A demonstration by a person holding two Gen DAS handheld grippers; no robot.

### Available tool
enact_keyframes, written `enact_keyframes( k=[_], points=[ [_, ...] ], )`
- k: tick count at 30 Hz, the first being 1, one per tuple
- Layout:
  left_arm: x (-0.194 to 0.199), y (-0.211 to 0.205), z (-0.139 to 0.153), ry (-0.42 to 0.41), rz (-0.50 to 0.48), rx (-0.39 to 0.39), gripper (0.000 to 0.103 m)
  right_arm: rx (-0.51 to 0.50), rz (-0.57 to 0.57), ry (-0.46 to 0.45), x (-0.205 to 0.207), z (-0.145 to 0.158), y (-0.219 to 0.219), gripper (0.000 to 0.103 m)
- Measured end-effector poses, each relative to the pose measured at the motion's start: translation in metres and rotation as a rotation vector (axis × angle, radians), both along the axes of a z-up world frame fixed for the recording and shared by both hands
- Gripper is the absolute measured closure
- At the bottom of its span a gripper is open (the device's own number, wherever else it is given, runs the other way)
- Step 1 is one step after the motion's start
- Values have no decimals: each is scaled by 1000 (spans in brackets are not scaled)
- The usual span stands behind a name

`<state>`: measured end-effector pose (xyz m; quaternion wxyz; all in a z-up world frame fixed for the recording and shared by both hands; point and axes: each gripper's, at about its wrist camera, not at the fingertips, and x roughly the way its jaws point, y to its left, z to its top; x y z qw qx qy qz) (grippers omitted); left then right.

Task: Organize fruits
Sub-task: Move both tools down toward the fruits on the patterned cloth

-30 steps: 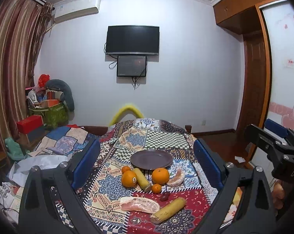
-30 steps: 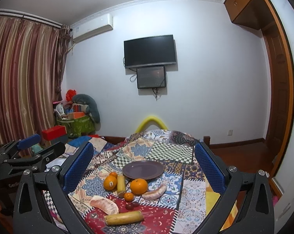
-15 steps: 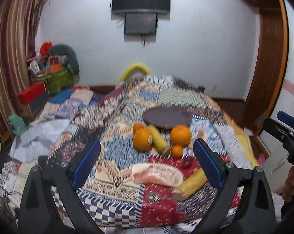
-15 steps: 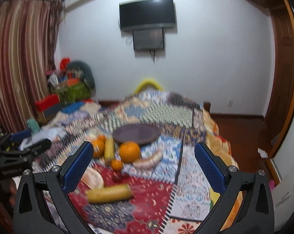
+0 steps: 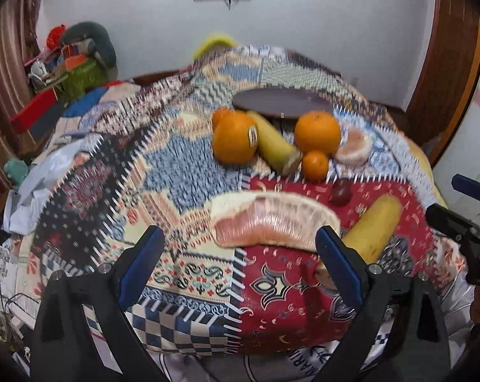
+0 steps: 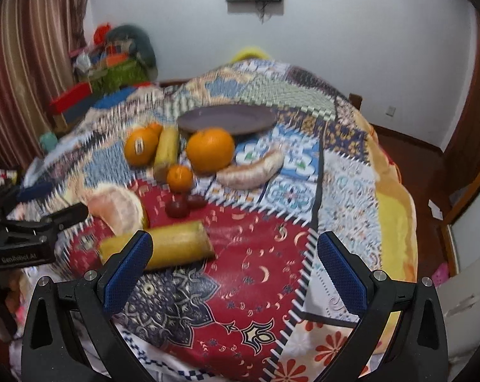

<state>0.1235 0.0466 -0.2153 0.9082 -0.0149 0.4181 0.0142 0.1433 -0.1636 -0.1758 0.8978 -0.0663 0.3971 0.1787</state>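
Fruit lies on a patterned cloth (image 5: 182, 165). A dark plate (image 5: 282, 103) sits at the far side, also in the right wrist view (image 6: 227, 119). Two large oranges (image 5: 235, 138) (image 5: 317, 132), a small orange (image 5: 315, 165), two yellow bananas (image 5: 276, 146) (image 5: 375, 229), two pomelo wedges (image 5: 273, 222) (image 5: 352, 148) and a dark red fruit (image 5: 341, 192) lie in front of the plate. My left gripper (image 5: 240, 267) is open above the near pomelo wedge. My right gripper (image 6: 233, 270) is open, right of the near banana (image 6: 163, 248).
The cloth-covered table drops off at its near edge (image 5: 208, 347) and right side (image 6: 399, 210). Boxes and bags (image 5: 68, 63) are piled by the curtain at the left. A wooden door (image 5: 446, 73) stands at the right.
Both grippers have moved forward and down toward the fruit, which now looks much larger. Both stay open. No fruit has moved.
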Motion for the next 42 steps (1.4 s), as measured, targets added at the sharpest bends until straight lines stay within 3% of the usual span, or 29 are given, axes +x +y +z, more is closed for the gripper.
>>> enact_keyframes(
  k=[4, 10, 14, 19, 23, 32, 37, 42],
  points=[
    [3, -2, -14, 36, -17, 15, 6, -61, 19, 41, 5, -19, 8, 0],
    [9, -10, -23, 60, -35, 34, 6, -48, 26, 119, 18, -37, 10, 0],
    [14, -18, -24, 72, -59, -17, 6, -54, 5, 109, 27, -38, 7, 0],
    [20, -41, -22, 62, -109, 38, 6, -80, -13, 76, 41, -34, 8, 0],
    [26, -45, -18, 54, -121, 38, 6, -110, -29, 62, 53, -31, 7, 0],
    [18, -11, -6, 21, -15, 52, 6, 28, 31, 119, 47, -16, 17, 0],
    [10, 9, -3, 9, 35, 39, 6, 3, 65, 154, 47, -27, 42, 0],
    [12, 17, -8, 53, 58, 6, 6, -22, 103, 196, 44, -43, 56, 3]
  ],
)
